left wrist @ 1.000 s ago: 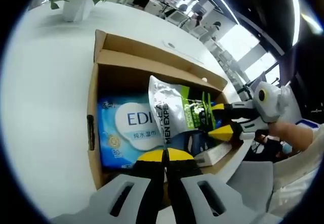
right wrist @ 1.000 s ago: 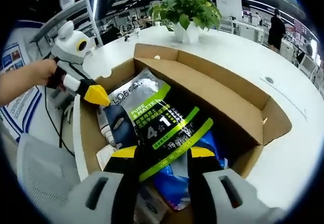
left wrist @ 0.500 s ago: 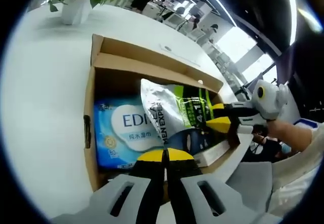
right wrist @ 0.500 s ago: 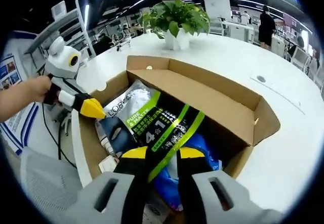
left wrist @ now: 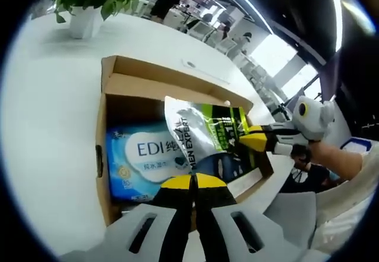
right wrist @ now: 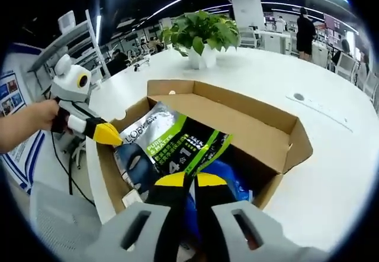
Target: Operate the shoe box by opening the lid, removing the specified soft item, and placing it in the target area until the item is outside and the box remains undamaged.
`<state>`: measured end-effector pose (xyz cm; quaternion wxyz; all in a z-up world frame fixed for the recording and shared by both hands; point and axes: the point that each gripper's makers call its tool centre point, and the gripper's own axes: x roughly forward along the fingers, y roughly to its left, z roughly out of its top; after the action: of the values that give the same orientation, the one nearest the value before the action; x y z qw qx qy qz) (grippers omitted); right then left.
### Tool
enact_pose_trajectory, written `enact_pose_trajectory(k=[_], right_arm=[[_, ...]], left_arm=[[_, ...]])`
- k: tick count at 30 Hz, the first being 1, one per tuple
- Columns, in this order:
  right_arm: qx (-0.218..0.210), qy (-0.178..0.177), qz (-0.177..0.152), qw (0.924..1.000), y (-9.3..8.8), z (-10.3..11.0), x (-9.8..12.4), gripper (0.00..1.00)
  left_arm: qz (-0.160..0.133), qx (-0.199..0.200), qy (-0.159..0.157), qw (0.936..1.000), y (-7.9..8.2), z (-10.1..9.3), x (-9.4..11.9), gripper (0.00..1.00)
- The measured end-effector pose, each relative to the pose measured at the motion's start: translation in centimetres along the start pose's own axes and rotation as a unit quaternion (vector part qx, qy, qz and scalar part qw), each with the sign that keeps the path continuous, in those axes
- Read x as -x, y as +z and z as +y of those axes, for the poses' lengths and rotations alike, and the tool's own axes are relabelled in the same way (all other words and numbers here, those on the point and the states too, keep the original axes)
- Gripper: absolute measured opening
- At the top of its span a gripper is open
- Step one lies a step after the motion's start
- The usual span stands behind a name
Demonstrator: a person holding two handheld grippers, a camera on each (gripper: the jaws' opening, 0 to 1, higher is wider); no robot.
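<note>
The open cardboard shoe box (left wrist: 102,149) lies on a white table, its flaps standing up. Inside lies a blue wet-wipes pack (left wrist: 148,155), and over it a silver, black and green soft pouch (left wrist: 204,135) rises at a tilt. My right gripper (left wrist: 256,139) comes in from the right and is shut on the pouch's far end. In the right gripper view its yellow tips (right wrist: 189,180) pinch the pouch (right wrist: 172,146) above the box (right wrist: 237,105). My left gripper (left wrist: 192,182) is shut with nothing in it, at the box's near wall; from the right gripper view it (right wrist: 109,133) sits at the box's left corner.
A potted plant (left wrist: 83,13) stands on the white table (left wrist: 53,96) beyond the box, also the plant (right wrist: 198,52). A hand (right wrist: 26,120) holds the left gripper. A grey chair back (left wrist: 284,214) is close by. People and desks stand far behind.
My right gripper's jaws have drawn together on the pouch and lifted its end higher. Both cameras have backed away from the box a little.
</note>
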<state>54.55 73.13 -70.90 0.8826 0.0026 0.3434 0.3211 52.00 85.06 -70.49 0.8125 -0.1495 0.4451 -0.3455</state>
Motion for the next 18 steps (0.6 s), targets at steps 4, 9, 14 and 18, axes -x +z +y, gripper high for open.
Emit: enact_pose_trajectory(k=[4, 9, 14, 18], right_arm=[[-0.002, -0.002, -0.008, 1.0, 0.4, -0.3, 0.8, 0.01], [-0.008, -0.009, -0.016, 0.9998, 0.8, -0.9, 1.9, 0.01], [-0.013, -0.016, -0.022, 0.9995, 1.0, -1.7, 3.2, 0.0], [-0.019, -0.022, -0.028, 0.9992, 0.9, -2.5, 4.4, 0.0]], left_arm=[[0.003, -0.009, -0.002, 1.0, 0.2, -0.7, -0.2, 0.0], [0.004, -0.021, -0.007, 0.9997, 0.6, -2.0, -0.6, 0.0], [0.009, -0.033, -0.012, 0.9993, 1.0, -3.2, -1.1, 0.0], [0.012, -0.041, -0.018, 0.9989, 1.2, -4.1, -1.6, 0.0]])
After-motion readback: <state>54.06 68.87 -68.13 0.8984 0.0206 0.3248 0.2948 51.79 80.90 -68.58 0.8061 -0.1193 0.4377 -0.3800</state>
